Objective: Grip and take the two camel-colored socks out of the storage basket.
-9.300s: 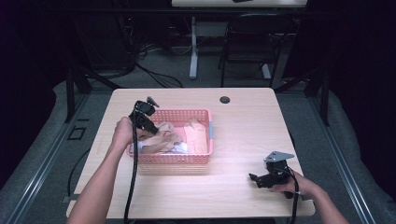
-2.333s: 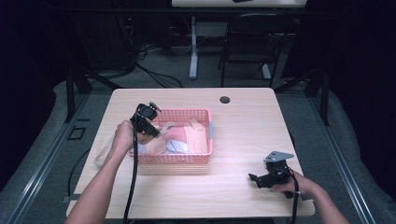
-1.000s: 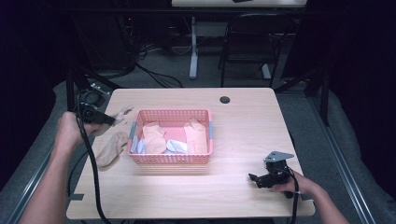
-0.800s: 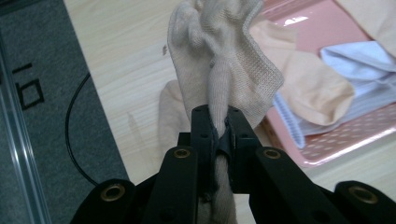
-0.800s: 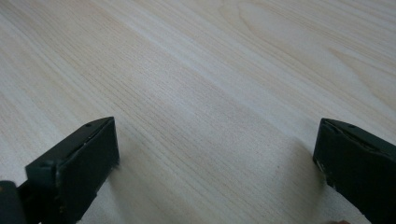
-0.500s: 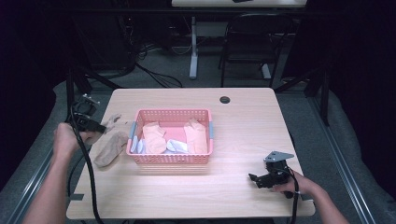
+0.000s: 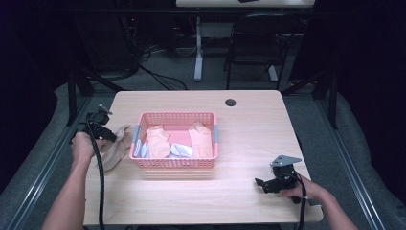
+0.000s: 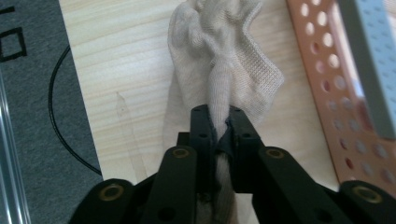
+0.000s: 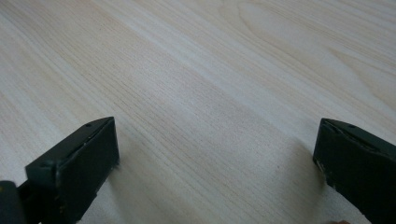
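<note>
The left gripper (image 8: 218, 126) has its jaws pinched tight on a beige sock (image 8: 224, 60), a bunched fold of the knit squeezed between them. The rest of the sock spreads out on the wooden table (image 8: 126, 70) ahead of the jaws, just beside the wall of the pink basket (image 8: 327, 93). In the high view the left gripper (image 7: 106, 134) sits at the table's left edge, with the beige sock (image 7: 116, 146) lying crumpled between the person's left hand (image 7: 82, 146) and the pink basket (image 7: 176, 163); from there the grip itself is too small to judge.

The right gripper (image 9: 215, 163) stands wide open, its two jaws far apart with only bare table (image 9: 210, 84) between them, holding nothing. The high view places the right gripper (image 7: 264, 183) near the table's front right corner, in the right hand (image 7: 299, 189), well apart from the basket.

The high view also shows the basket's contents: two peach socks (image 7: 158, 140) and some white ones (image 7: 181, 150). A dark round grommet (image 7: 231, 102) sits near the table's far edge.
</note>
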`<state>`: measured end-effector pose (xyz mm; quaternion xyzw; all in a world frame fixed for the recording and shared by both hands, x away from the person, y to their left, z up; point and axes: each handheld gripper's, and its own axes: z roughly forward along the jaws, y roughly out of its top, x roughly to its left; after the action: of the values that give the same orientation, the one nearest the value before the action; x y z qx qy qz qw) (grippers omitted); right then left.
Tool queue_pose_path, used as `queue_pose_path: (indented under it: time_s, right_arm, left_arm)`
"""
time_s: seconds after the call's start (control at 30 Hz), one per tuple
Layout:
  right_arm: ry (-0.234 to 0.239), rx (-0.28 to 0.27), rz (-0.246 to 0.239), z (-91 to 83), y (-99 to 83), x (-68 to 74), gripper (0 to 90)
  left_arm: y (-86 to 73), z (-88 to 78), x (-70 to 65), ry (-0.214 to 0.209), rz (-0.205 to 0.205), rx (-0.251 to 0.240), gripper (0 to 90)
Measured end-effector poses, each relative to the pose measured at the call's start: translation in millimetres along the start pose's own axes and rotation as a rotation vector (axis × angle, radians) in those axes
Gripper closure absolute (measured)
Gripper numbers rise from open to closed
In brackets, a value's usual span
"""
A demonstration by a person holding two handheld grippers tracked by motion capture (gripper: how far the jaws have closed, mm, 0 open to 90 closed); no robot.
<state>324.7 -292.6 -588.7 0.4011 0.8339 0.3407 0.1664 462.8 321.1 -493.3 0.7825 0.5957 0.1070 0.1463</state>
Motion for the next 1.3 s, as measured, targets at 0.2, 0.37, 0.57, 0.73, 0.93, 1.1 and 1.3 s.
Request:
queue_pose_path:
  time_s: [0.2, 0.37, 0.57, 0.73, 0.93, 1.1, 1.3]
  right_arm:
    - [0.001, -0.001, -0.001, 0.1, 0.0, -0.1, 0.0]
    - [0.000, -0.001, -0.001, 0.1, 0.0, -0.1, 0.0]
    - [0.000, -0.001, 0.000, 0.0, 0.0, 0.0, 0.0]
    - [0.002, -0.004, 0.000, 0.2, -0.1, 0.2, 0.0]
    - [0.001, -0.004, 0.000, 0.1, -0.1, 0.3, 0.0]
    - [0.000, -0.004, 0.001, 0.1, -0.1, 0.3, 0.0]
    - [0.001, -0.004, 0.001, 0.2, -0.1, 0.4, 0.0]
  left_arm:
    - [0.6, 1.1, 1.8, 0.016, -0.011, 0.011, 53.7]
    - [-5.1, -12.5, 2.8, 0.034, -0.016, -0.026, 36.7]
    - [-15.6, -36.9, -2.8, 0.013, 0.013, -0.070, 24.0]
    - [-25.8, -55.8, -13.6, 0.002, 0.048, -0.102, 17.2]
    - [-43.5, -70.6, -27.5, -0.001, 0.078, -0.149, 13.9]
    - [-64.0, -68.2, -37.3, -0.006, 0.082, -0.159, 7.7]
    - [-90.2, -54.6, -49.0, -0.005, 0.087, -0.152, 1.9]
